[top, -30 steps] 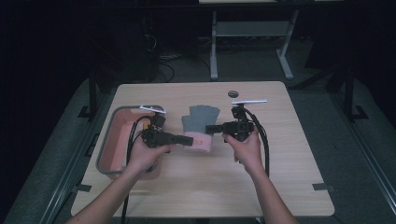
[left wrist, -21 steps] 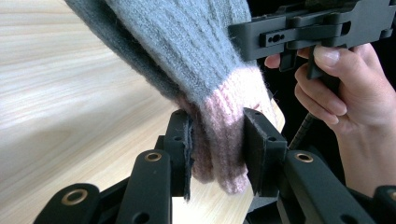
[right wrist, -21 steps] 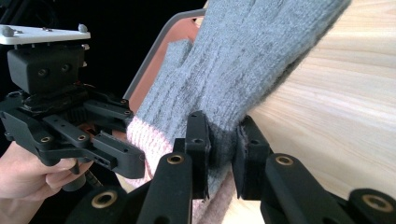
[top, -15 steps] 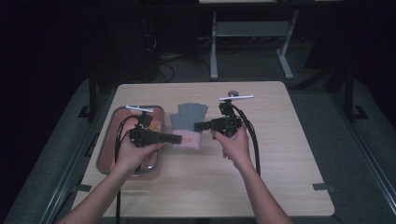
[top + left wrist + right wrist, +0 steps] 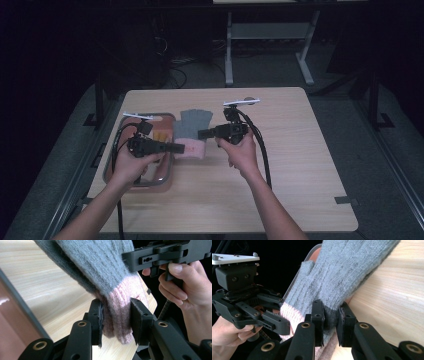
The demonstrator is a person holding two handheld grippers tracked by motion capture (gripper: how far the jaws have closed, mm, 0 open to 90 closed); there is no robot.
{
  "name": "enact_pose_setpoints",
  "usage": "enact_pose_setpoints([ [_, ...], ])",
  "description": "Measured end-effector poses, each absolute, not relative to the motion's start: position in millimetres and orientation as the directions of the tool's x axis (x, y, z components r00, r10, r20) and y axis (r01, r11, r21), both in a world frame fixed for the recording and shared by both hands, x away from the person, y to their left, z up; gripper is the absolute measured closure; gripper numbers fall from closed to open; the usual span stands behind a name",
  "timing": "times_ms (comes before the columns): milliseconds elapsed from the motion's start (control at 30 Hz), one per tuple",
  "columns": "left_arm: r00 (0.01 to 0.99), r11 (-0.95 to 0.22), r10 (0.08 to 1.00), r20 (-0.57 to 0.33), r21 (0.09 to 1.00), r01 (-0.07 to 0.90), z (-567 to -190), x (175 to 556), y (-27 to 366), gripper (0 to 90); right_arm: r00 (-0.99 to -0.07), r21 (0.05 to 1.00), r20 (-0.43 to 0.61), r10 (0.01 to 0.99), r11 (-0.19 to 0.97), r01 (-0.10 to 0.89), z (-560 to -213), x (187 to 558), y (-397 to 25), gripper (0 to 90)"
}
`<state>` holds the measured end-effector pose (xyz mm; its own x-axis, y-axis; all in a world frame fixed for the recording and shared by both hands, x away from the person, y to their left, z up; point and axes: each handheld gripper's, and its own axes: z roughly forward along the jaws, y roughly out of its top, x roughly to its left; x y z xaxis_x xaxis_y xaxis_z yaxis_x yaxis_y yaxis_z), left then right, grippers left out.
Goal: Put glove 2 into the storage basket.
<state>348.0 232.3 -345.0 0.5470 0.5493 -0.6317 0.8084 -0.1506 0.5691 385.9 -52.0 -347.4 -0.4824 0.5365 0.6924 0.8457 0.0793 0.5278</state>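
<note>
Left gripper (image 5: 116, 317) jaws clamp the pink cuff of the grey knitted wool glove (image 5: 194, 131); right gripper (image 5: 331, 316) jaws pinch the glove's grey edge beside the cuff. Glove lies on the pale wooden table (image 5: 300, 165), just beside the brown metal-rimmed tray (image 5: 167, 172). Judged step: two-point grasp taken. Next probably needs both lifting together.

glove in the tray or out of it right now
Out. The glove lies on the table beside the tray, its pink cuff between the left gripper jaws.
</note>
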Motion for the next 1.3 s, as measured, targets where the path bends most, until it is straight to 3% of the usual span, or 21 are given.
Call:
enact_pose_setpoints([
  [1300, 0.475, -0.079, 0.610, -0.635, 0.547, 0.833, -344, 338, 303, 65.4, -0.522, 0.518, 0.710, 0.473, 0.150, 0.842, -351, 401, 24, 77.9],
])
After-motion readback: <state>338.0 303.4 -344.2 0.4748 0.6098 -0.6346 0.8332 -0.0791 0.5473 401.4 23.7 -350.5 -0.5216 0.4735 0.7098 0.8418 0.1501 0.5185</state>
